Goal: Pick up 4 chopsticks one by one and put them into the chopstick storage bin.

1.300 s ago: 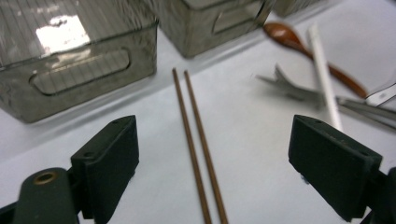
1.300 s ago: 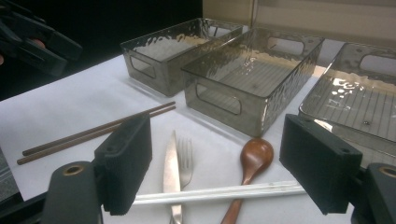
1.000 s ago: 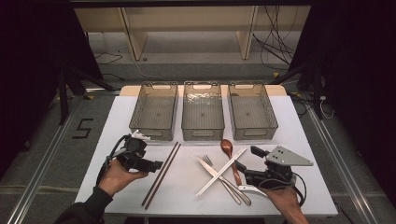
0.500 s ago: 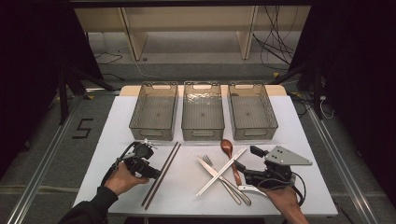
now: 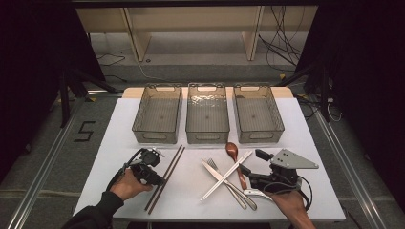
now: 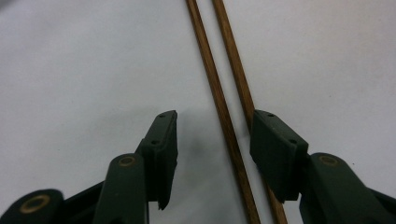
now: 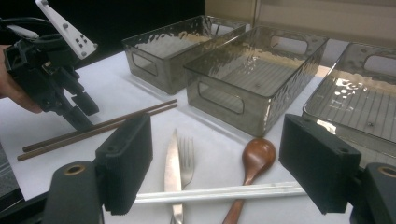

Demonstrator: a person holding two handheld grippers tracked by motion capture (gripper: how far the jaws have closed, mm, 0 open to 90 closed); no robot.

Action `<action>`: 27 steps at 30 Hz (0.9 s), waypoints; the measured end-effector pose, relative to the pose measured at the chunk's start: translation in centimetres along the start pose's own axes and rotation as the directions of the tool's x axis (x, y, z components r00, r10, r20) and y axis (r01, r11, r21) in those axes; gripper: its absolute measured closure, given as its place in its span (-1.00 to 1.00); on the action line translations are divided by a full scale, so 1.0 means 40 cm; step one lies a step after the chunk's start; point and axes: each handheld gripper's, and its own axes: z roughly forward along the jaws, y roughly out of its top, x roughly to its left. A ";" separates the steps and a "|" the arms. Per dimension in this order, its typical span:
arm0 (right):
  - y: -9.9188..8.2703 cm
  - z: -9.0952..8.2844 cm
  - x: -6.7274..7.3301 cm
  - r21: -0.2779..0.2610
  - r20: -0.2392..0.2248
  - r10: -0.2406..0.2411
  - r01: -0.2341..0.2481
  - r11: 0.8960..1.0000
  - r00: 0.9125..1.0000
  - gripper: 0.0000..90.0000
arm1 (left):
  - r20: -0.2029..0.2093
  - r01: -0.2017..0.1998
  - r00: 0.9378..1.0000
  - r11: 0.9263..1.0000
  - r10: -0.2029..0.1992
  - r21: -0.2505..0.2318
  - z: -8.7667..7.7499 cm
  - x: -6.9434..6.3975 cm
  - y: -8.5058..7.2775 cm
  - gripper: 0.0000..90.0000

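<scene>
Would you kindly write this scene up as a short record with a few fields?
Surface: white table
Bins: three clear bins in a row at the far side
Wooden chopsticks: lying side by side at the left
Left claw: lowered over the wooden chopsticks, jaws have just been closing, one stick between them, not yet pressed
Right claw: open, above the cutlery
Cutlery: knife, fork, white chopsticks, brown spoon, crossed in a pile

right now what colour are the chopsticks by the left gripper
Dark brown wood, seen best in the left gripper view, where the chopsticks run up between its jaws.
</scene>
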 end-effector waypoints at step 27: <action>0.000 0.006 -0.001 0.015 -0.004 0.003 -0.003 1.000 1.000 -0.39 | -0.030 -0.098 0.995 0.995 0.099 0.023 0.020 -0.018 0.010 0.67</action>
